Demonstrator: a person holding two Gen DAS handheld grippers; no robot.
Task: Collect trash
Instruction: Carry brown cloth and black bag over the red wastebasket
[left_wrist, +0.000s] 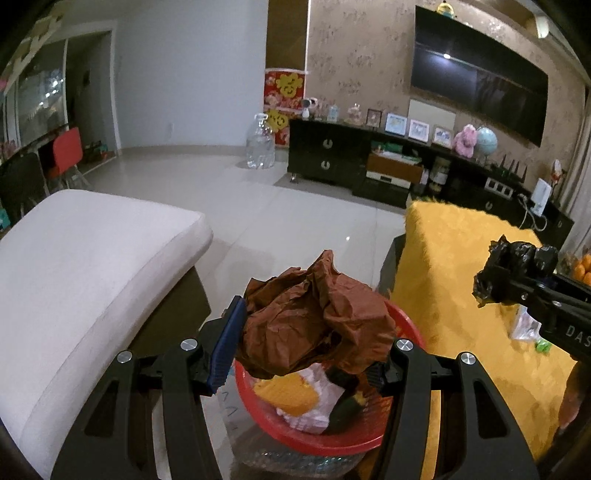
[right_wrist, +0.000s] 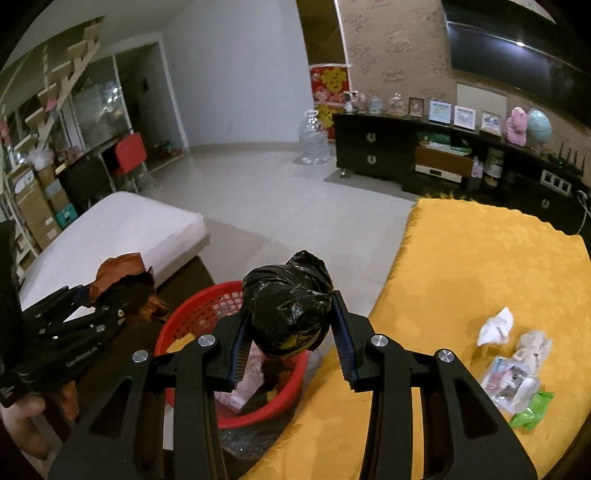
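**Status: Both Grippers Loaded Above the Red Basket**

Left gripper (left_wrist: 303, 350) is nearest the lens in the left wrist view. Its fingers (left_wrist: 227, 347) pinch a crumpled brown paper wad (left_wrist: 314, 325); the blue pad of the left finger presses on the wad's side, while the right finger is largely hidden behind the paper. The wad hangs directly above the red basket (left_wrist: 325, 435), which sits below and between the fingers.

Basket contents seen under the wad: white crumpled paper, an orange piece and a dark item. The basket stands on the floor between a white cushioned seat (left_wrist: 85, 280), left of the fingers, and the table under a yellow cloth (left_wrist: 461, 295), right of the fingers.

Right gripper (right_wrist: 291, 339) holds a balled black plastic bag (right_wrist: 288, 306). Its fingers (right_wrist: 343, 343) are set around the bag, the left pad touching it; contact on the right pad cannot be confirmed. The bag sits over the basket's right rim (right_wrist: 192, 314), close to the table edge.

Remaining items lie on the yellow cloth, right of the right gripper's fingers:
- a crumpled white tissue (right_wrist: 496, 326);
- a clear wrapper pile (right_wrist: 517, 373);
- a green wrapper (right_wrist: 533, 406).

In the left wrist view the right gripper appears at the right, level with and well apart from the brown wad.
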